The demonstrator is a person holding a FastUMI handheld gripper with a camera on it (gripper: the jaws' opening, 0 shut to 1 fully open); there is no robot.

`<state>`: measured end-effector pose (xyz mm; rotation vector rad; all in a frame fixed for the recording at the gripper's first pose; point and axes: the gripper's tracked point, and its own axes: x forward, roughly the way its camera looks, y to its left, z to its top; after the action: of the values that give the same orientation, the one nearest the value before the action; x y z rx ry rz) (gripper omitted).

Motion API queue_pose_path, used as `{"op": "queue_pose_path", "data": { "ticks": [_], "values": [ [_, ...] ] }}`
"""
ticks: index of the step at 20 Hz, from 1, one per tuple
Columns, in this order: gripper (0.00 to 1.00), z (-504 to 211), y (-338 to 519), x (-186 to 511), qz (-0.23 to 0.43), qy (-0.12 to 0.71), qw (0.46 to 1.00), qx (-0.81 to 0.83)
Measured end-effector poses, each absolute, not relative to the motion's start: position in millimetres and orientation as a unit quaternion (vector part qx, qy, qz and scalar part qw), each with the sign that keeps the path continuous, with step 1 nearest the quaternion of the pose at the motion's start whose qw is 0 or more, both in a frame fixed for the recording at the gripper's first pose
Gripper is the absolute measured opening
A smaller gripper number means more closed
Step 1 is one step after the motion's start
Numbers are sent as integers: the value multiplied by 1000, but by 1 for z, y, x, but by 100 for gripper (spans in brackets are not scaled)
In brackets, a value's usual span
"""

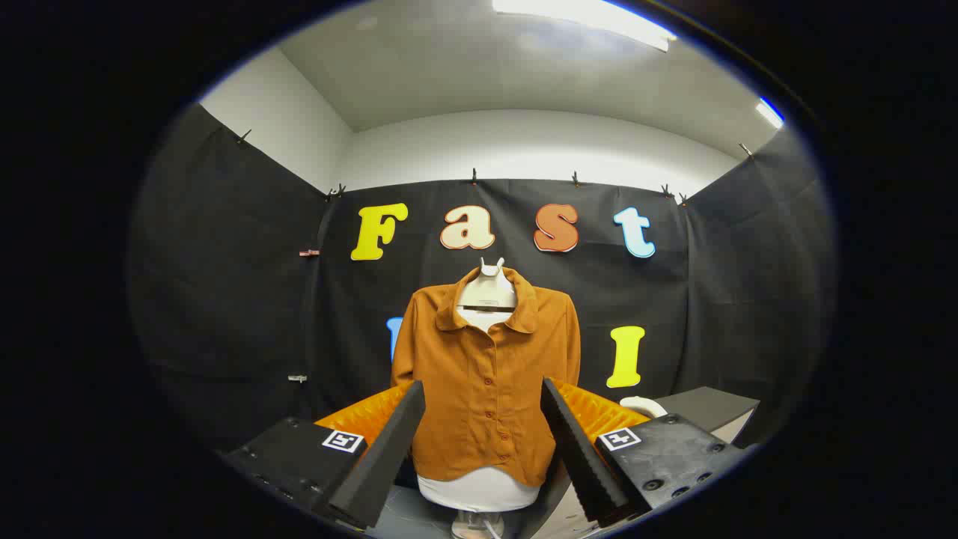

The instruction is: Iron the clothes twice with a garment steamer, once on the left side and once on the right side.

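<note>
- Gripper [483, 419] is held up facing the booth's back wall, fingers [389, 442] spread wide apart w/ nothing between the pads – it has hold of nothing.
- Brown button-up shirt [486, 374] hangs on a white mannequin torso [479, 490], straight ahead & beyond the fingers; seen through the gap between them.
- Shirt is buttoned down the front, collar open & laid flat, white neck stub of the torso [490, 273] poking up above the collar. Sleeves hang down at both sides.
- Bottom of the torso shows bare white below the shirt hem, sitting on a stand [475, 524] down between the finger bases.
- Shirt & fingers well apart, no contact.
- A white rounded object [644, 406] sits to the right of the shirt, just past the right finger, next to a dark grey block [707, 408] – most of it is hidden, can't tell what it is. Could be the steamer, not sure.
- Black cloth wall [247, 299] wraps round behind the shirt, clipped along its top edge; plain white wall [524, 150] above that, ceiling light strip [584, 19] on overhead.
- Counter surface under the torso is barely visible, too dark to say much abt it.
</note>
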<state>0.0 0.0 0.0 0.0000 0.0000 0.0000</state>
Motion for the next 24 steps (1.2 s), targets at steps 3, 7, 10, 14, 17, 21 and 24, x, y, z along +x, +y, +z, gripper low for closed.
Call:
{"op": "queue_pose_path", "data": {
  "ticks": [3,7,10,14,17,21,24],
  "values": [
    [98,3,-3,-1,-7,-4,1000,4],
    [98,5,-5,-3,-13,-8,1000,6],
    [98,5,-6,-6,-15,-9,1000,6],
    [98,8,-5,-4,-17,-10,1000,4],
    [98,8,-5,-6,-19,-12,1000,2],
    [97,8,-7,-7,-23,-12,1000,3],
    [98,9,-6,-7,-24,-13,1000,0]
  ]
}}
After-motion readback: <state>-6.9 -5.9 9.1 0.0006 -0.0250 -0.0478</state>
